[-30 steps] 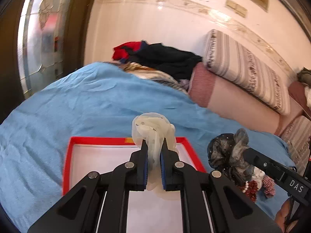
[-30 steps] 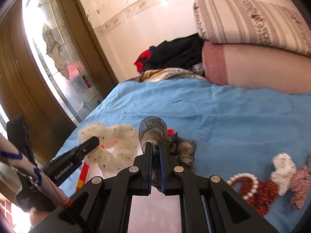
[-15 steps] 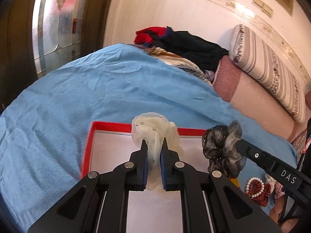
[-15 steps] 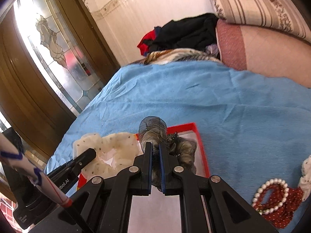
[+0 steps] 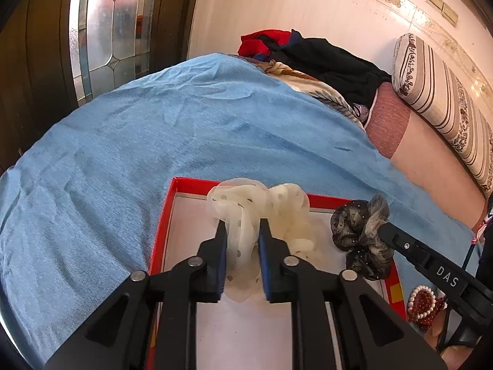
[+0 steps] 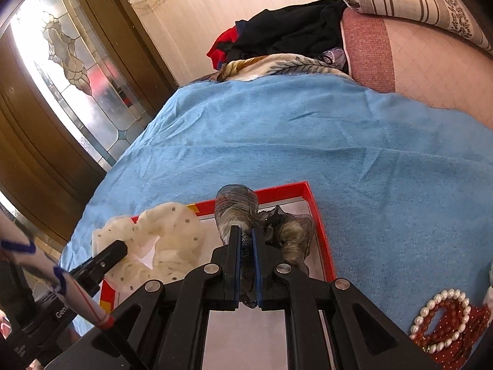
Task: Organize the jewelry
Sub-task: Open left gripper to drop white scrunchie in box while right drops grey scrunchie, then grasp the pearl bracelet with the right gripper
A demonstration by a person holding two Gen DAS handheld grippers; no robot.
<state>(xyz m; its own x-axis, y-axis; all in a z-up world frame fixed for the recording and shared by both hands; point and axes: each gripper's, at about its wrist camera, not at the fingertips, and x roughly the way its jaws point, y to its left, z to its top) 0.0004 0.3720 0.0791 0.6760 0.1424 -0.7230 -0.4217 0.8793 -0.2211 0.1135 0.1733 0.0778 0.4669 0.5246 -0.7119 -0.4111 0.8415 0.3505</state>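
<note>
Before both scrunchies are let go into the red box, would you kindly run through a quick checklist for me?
1. White scrunchie over the red box: ok.
2. Left hand-held gripper jaws opening, scrunchie between them: ok.
3. Dark scrunchie over the box: ok.
4. Right hand-held gripper shut on the dark scrunchie: ok.
5. Scrunchies resting on the box floor: cannot tell.
6. Pearl and red bracelets boxed: not ok, on the blue cover.

2 scrunchies [image 5: 246, 206] [image 5: 360, 231], 1 tray [image 5: 160, 225], 1 bead bracelet [image 6: 440, 320]
</note>
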